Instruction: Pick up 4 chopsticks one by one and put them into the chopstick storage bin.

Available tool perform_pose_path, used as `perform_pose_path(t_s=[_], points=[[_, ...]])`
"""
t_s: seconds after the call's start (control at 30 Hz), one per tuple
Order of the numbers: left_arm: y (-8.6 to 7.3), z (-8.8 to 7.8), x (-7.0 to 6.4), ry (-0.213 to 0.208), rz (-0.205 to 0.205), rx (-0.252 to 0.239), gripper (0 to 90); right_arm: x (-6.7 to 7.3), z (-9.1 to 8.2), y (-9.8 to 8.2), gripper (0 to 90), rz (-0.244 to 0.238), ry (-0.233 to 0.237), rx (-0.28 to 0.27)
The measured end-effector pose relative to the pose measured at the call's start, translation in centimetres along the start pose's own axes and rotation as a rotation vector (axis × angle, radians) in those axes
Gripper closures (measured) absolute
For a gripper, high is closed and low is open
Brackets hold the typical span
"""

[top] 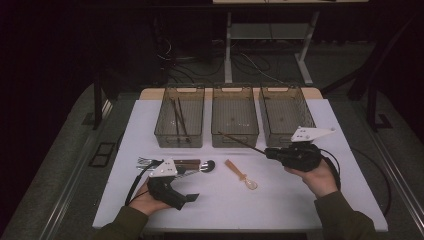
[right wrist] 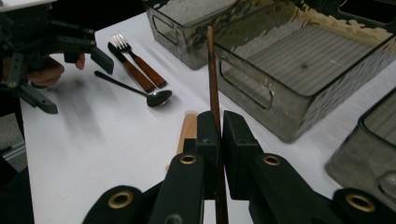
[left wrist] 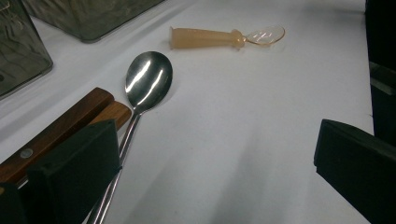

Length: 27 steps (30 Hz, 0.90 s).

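The right tool is clamping 1 chopstick near the middle bin. The left tool is resting with jaws apart beside the metal spoon.

Chopstick lower length hidden between black pads and cut by bottom edge in right gripper view, metal spoon handle partly behind jaw in left gripper view, wooden-handled knife blade end out of frame, contents of left bin too small to identify
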<state>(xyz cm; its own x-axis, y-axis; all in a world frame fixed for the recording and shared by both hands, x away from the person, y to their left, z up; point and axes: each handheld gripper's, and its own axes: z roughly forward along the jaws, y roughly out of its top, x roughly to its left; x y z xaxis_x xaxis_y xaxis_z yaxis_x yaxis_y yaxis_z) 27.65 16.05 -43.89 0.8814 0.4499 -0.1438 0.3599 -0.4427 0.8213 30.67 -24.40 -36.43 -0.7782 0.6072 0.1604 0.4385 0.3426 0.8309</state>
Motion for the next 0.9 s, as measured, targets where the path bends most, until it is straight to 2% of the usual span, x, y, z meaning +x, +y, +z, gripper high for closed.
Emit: perform_pose_path(t_s=[0.5,0.67,0.9], points=[[0.0,0.1,0.0,0.0,0.001,-0.008,0.0,-0.1,2.0,2.7,85.2,-0.003,-0.002,-0.038],[0.0,0.0,0.1,-0.003,0.007,-0.006,0.0,-0.1,3.0,3.7,85.2,-0.021,-0.005,-0.046],[0.0,0.0,0.1,-0.004,-0.004,-0.01,0.0,0.0,4.9,5.2,85.2,-0.029,-0.012,-0.045]])
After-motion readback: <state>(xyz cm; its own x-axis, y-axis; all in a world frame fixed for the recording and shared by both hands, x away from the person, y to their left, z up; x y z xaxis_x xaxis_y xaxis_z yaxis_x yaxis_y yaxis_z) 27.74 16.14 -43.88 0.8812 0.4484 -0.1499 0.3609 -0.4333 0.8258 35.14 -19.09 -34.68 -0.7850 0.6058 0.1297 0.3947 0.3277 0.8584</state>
